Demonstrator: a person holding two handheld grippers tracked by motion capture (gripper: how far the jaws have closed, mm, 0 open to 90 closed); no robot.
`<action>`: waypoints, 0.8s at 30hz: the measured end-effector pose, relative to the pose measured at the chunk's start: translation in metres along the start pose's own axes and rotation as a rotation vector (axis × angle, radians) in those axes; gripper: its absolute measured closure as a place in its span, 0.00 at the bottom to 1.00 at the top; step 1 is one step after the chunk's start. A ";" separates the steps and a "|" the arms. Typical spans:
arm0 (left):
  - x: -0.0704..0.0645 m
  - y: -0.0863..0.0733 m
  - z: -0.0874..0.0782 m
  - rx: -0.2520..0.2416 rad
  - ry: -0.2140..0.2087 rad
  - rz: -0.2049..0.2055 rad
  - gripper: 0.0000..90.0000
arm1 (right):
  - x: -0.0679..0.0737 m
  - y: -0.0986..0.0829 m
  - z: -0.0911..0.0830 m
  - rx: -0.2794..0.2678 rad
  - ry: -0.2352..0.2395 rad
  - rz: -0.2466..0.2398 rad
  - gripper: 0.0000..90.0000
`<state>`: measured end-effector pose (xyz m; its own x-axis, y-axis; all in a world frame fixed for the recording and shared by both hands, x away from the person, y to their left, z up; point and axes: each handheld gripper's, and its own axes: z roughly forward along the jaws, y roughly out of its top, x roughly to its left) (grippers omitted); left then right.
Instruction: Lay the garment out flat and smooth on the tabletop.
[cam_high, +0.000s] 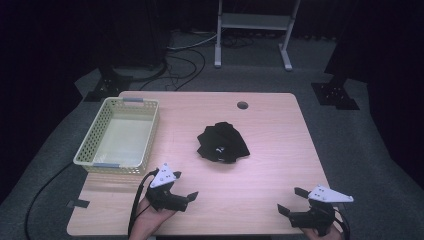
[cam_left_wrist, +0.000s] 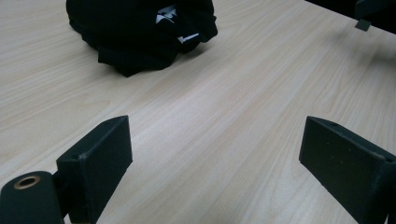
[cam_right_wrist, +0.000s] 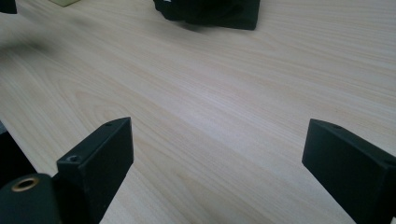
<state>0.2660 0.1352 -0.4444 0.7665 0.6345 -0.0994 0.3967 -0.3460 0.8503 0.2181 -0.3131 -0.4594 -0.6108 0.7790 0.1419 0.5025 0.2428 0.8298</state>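
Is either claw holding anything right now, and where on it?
Nothing is held. The left claw and right claw are both open over bare table, apart from the crumpled black garment.

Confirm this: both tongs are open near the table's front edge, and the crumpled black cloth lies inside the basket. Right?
Not quite. The black cloth lies on the bare table, right of the basket, as the high view shows. Both the left tongs and right tongs are open.

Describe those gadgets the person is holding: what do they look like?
Each hand grips a black device. The left gripper and right gripper each carry a grey three-cornered plate on top, two flat black block-shaped fingers, and a trailing black cable.
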 end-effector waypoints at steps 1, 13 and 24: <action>0.000 0.000 0.000 -0.005 -0.005 -0.003 0.09 | 0.001 0.000 0.000 -0.002 0.002 -0.001 0.10; 0.001 -0.001 -0.002 -0.011 -0.006 -0.001 0.09 | 0.004 0.016 0.006 0.004 0.022 -0.037 0.10; 0.002 -0.002 0.004 -0.021 -0.018 0.002 0.09 | 0.004 0.046 0.034 0.023 0.063 -0.091 0.10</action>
<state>0.2689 0.1342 -0.4482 0.7766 0.6209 -0.1069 0.3847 -0.3329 0.8609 0.2601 -0.2792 -0.4394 -0.6918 0.7150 0.1007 0.4565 0.3250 0.8283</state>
